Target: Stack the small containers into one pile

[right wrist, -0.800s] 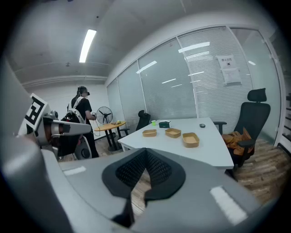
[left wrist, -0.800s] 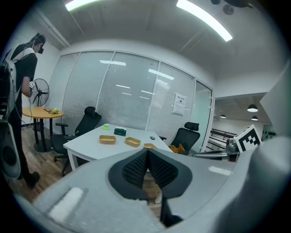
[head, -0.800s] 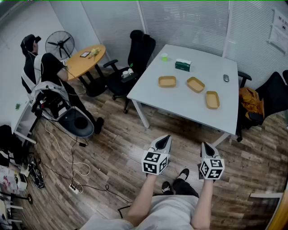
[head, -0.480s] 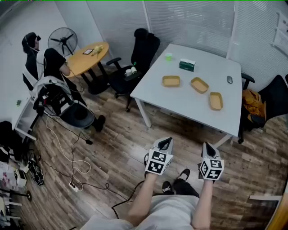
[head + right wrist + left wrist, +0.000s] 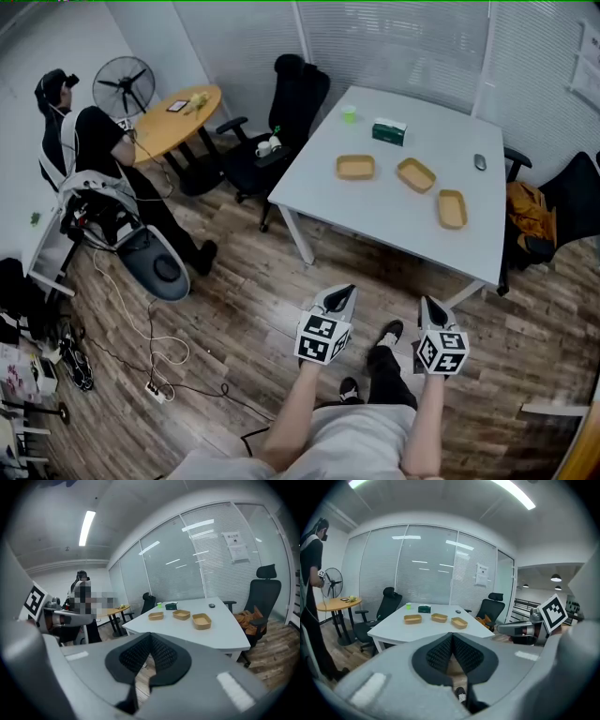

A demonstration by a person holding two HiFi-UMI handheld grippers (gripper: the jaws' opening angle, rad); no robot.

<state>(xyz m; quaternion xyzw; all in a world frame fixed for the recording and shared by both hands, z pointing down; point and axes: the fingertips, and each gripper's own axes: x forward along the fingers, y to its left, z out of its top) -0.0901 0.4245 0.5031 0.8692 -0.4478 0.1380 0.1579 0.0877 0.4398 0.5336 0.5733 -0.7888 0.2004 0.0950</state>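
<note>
My left gripper (image 5: 343,292) and right gripper (image 5: 427,306) both pinched closed, empty, over wood floor (image 5: 244,309); three tan containers (image 5: 415,175) sit apart on white table (image 5: 375,220) ahead; wall notice (image 5: 236,546) print too small to read

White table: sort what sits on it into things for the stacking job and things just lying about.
For the job, left to right in the head view: left tan container, middle tan container, right tan container; all apart, none stacked.
Lying about: green cup, green box, dark mouse.
</note>
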